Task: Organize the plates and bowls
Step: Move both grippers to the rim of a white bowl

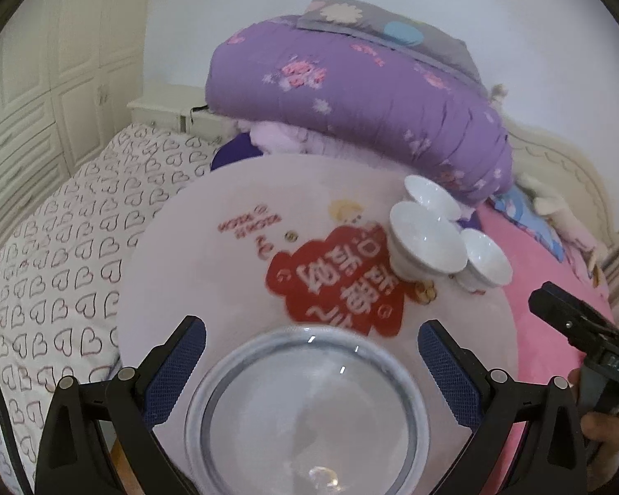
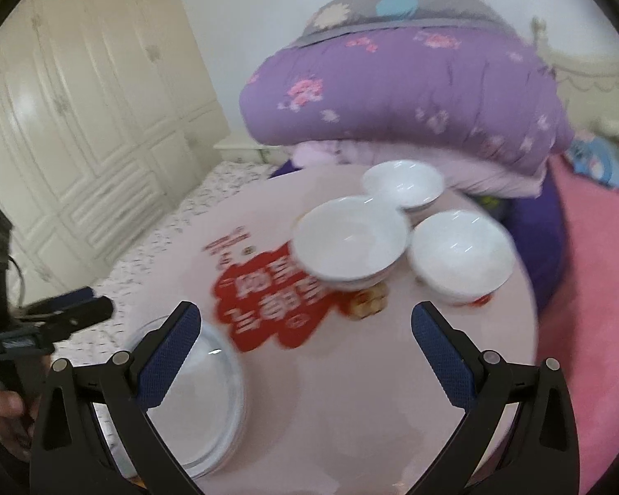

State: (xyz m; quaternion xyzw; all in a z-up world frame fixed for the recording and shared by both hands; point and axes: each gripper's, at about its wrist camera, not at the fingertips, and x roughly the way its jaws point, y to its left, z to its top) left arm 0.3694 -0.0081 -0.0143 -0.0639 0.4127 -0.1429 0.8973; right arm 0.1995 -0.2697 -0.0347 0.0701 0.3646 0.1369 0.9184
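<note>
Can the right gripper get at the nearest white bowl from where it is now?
Probably yes. The right gripper is open, and only bare table lies between it and the nearest bowl; the glass plate sits off to its left.

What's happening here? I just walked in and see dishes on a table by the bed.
A person holds tongs in each hand over a round table. Both the left tongs and right tongs are open and empty. A clear glass plate lies below the left tongs; three white bowls sit clustered at the far side, untouched.

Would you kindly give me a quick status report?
Both grippers open, empty: left gripper, right gripper. Plate and three bowls on round table. Nothing in the way.
</note>
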